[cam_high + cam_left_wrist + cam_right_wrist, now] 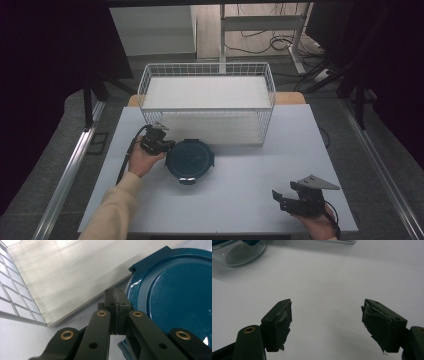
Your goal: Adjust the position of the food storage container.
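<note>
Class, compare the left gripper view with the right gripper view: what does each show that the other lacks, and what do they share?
Left gripper view: closed left tongs beside the blue lid, plus the white wire basket with its pale liner. Right gripper view: open right tongs with nothing between them, and the clear glass wall of the container under that lid. Shared: the container and the white table.

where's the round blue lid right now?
In the high view, the round blue lid sits left of centre on the grey table, just before the white wire basket, with the left hand-held gripper at its left edge.
</note>
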### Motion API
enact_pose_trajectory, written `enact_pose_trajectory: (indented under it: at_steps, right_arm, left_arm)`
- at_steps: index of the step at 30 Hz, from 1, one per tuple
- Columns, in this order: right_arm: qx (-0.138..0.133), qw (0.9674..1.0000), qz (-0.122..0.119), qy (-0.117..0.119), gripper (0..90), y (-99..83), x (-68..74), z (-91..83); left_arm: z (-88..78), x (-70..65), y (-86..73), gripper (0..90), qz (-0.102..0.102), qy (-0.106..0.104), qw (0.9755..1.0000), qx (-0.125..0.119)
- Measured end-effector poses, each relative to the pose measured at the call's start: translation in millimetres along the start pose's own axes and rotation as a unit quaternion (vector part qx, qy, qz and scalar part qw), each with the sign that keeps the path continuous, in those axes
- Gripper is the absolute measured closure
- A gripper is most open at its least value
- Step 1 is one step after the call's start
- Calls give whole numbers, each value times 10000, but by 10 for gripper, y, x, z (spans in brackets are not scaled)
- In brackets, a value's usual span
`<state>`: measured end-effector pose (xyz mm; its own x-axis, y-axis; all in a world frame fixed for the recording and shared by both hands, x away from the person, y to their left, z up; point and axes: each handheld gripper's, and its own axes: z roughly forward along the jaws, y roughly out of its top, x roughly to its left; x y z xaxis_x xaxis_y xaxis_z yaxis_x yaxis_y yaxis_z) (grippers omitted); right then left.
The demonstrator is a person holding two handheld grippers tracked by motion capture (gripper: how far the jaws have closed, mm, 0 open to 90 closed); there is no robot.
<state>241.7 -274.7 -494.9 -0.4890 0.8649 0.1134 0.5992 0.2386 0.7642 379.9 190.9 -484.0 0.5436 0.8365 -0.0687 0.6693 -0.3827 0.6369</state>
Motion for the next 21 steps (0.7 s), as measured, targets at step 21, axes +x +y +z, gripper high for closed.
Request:
enact_pose_trajectory:
  at_steps: [21]
  right_arm:
    - [-28, 10000, -6, -1, 238, 9, 23, -10]
  left_arm:
    - [13, -396, 11, 900, 432, -274, 9987, 50]
